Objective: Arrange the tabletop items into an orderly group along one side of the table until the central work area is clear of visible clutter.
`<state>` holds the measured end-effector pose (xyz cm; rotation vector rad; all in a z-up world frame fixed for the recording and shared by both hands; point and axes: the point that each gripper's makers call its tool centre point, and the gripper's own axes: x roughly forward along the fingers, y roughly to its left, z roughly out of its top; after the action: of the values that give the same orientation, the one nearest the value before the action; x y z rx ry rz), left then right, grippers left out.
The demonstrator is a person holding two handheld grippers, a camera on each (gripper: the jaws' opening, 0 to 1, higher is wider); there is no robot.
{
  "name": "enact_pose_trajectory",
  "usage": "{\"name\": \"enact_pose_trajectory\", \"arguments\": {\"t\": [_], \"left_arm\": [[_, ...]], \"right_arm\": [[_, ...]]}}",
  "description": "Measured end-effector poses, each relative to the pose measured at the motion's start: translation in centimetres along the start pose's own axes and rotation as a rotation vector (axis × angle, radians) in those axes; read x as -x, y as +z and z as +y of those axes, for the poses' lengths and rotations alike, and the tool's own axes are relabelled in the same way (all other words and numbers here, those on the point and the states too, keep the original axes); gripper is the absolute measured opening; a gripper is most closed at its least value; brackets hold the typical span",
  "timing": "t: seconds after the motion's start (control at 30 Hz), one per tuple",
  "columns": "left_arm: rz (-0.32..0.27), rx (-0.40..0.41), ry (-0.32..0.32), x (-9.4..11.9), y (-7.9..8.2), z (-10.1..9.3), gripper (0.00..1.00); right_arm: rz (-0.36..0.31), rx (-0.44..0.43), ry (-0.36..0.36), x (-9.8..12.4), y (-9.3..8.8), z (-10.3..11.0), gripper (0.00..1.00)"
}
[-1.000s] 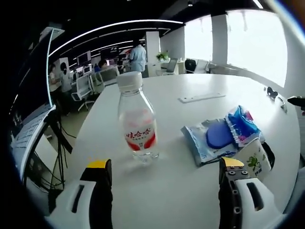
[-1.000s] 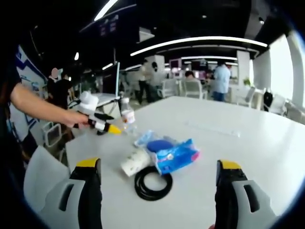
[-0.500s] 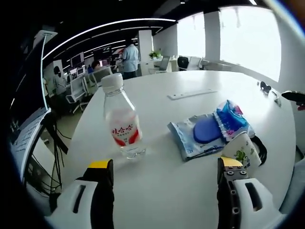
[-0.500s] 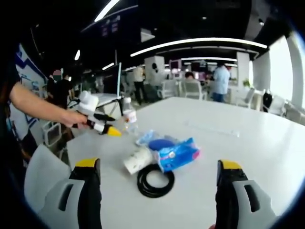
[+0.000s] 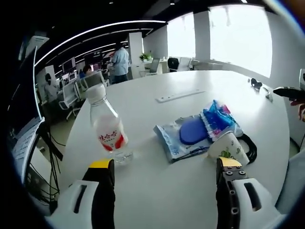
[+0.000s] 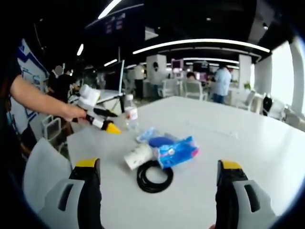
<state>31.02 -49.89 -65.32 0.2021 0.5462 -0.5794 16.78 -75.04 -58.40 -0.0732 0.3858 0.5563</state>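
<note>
A clear water bottle (image 5: pixel 108 131) with a red label stands upright near the table's left edge. To its right lies a flat packet with a blue disc (image 5: pixel 183 136), a blue wipes pack (image 5: pixel 217 117) overlapping it, a paper cup (image 5: pixel 228 147) on its side and a black ring (image 5: pixel 249 147). My left gripper (image 5: pixel 164 163) is open and empty, short of the bottle and packet. My right gripper (image 6: pixel 158 164) is open and empty, facing the ring (image 6: pixel 155 176), cup (image 6: pixel 137 156) and wipes pack (image 6: pixel 176 151). The left gripper (image 6: pixel 110 120), held by a hand, sits beside the bottle (image 6: pixel 129 117).
A long white strip (image 5: pixel 180 95) lies flat further back on the round white table (image 5: pixel 157 191). A small dark object (image 5: pixel 256 84) sits near the far right rim. Office desks, chairs and people stand beyond the table, with a monitor (image 5: pixel 28 90) at left.
The left gripper's view has drawn back and turned right, so the bottle looks smaller and further left. The right gripper's view has hardly shifted. Both stay open.
</note>
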Motion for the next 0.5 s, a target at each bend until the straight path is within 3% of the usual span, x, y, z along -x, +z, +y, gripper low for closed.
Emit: {"name": "enact_pose_trajectory", "arguments": {"t": [0.5], "left_arm": [[-0.004,-0.107,-0.190,-0.6,0.9,-5.3,0.80]], "right_arm": [[0.034,0.026,0.004,1.1,-1.6,0.8,1.00]]}}
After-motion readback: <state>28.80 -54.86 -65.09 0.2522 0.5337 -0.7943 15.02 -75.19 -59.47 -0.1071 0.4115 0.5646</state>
